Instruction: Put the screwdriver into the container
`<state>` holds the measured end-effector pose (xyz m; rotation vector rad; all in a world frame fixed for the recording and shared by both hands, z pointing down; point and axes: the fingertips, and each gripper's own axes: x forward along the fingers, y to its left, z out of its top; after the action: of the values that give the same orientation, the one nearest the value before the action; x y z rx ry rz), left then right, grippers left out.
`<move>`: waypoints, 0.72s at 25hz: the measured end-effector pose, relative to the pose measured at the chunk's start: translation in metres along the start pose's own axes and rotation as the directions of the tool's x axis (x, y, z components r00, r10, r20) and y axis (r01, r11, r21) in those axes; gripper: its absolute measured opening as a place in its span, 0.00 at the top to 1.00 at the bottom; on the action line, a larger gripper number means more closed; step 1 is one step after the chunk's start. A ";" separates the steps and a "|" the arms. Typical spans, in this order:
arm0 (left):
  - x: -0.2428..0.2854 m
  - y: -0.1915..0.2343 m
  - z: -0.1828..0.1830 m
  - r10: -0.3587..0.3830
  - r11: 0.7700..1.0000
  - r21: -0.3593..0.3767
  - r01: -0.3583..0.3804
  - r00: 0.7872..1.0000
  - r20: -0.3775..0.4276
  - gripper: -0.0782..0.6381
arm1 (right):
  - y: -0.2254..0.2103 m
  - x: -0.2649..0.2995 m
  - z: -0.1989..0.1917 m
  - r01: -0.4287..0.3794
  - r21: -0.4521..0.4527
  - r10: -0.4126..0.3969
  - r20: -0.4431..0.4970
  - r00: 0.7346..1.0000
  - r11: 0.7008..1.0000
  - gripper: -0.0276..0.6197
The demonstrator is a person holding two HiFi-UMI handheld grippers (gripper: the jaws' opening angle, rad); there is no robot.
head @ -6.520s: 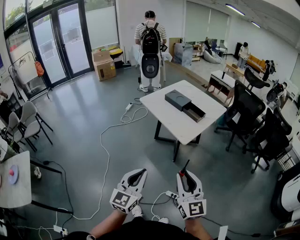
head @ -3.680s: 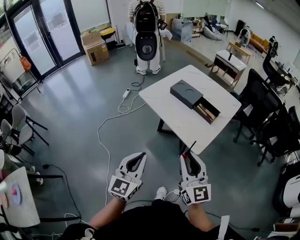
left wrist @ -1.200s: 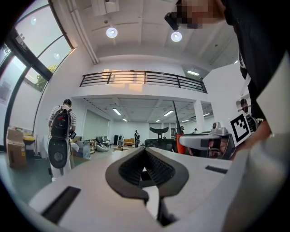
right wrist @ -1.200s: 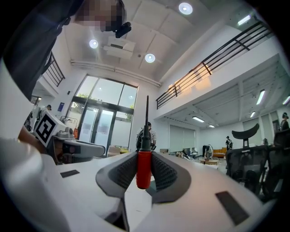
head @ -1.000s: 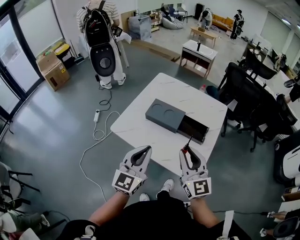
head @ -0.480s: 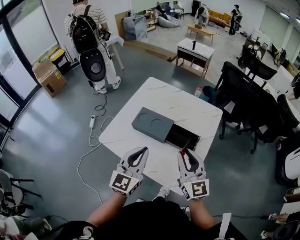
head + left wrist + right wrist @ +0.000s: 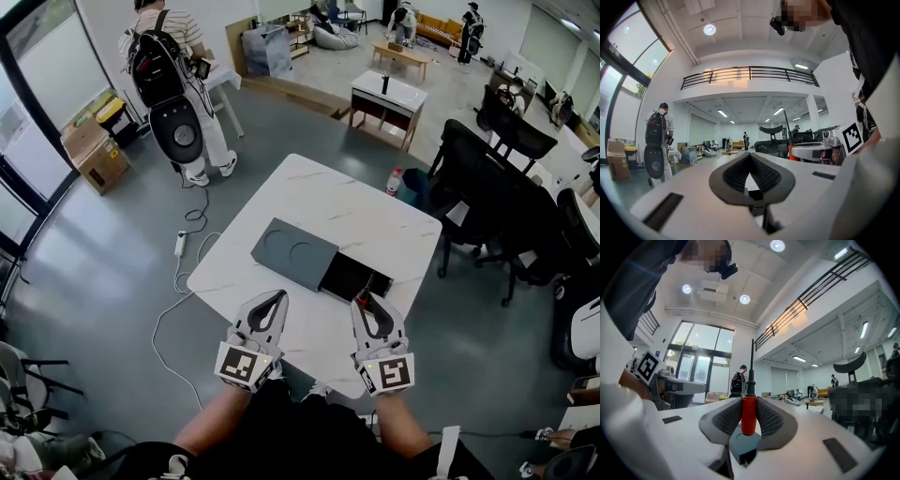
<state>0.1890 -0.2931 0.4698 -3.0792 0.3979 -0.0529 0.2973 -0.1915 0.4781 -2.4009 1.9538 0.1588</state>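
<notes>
A dark grey container (image 7: pixel 292 253) lies on the white table (image 7: pixel 375 220), its black drawer (image 7: pixel 354 277) pulled out toward the right. My right gripper (image 7: pixel 362 298) hovers over the table's near edge, just short of the drawer, shut on the red-handled screwdriver (image 7: pixel 365 292). In the right gripper view the screwdriver (image 7: pixel 749 413) stands upright between the pads, its black shaft rising above the right gripper (image 7: pixel 749 400). My left gripper (image 7: pixel 279 294) is beside it at the left, near the container's front. In its own view the left gripper (image 7: pixel 750 155) is shut with nothing in it.
A person with a backpack (image 7: pixel 169 84) stands beyond the table at the left. Black office chairs (image 7: pixel 487 187) crowd the table's right side. A cable and power strip (image 7: pixel 180 246) lie on the floor at the left. A bottle (image 7: pixel 395 181) stands behind the table.
The table and container have come closer in the head view. Both grippers have advanced from in front of the table to over its near edge. The screwdriver stays in the right gripper.
</notes>
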 end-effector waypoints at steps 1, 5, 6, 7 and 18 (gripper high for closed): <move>0.002 0.002 0.000 0.003 1.000 -0.002 -0.003 1.000 0.006 0.88 | -0.002 0.003 -0.003 0.005 0.002 -0.005 -0.009 1.000 1.000 0.79; 0.012 0.011 -0.006 -0.013 1.000 -0.011 0.013 1.000 0.000 0.88 | -0.009 0.012 -0.010 0.030 -0.003 -0.030 -0.029 0.999 1.000 0.79; 0.015 0.012 -0.007 -0.028 1.000 -0.014 0.028 1.000 0.003 0.88 | -0.011 0.013 -0.012 0.035 -0.005 -0.035 -0.035 0.999 0.999 0.79; 0.018 0.012 -0.007 -0.041 0.999 -0.016 0.041 0.999 0.005 0.88 | -0.012 0.015 -0.014 0.040 -0.009 -0.040 -0.043 0.998 0.999 0.79; 0.043 0.041 -0.022 -0.091 0.996 -0.025 0.090 0.996 -0.018 0.88 | -0.037 0.036 -0.073 0.066 -0.107 -0.089 -0.224 0.970 0.992 0.79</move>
<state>0.2192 -0.3443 0.4910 -3.1210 0.2613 -0.0807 0.3441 -0.2258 0.5453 -2.6629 1.9793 -0.0263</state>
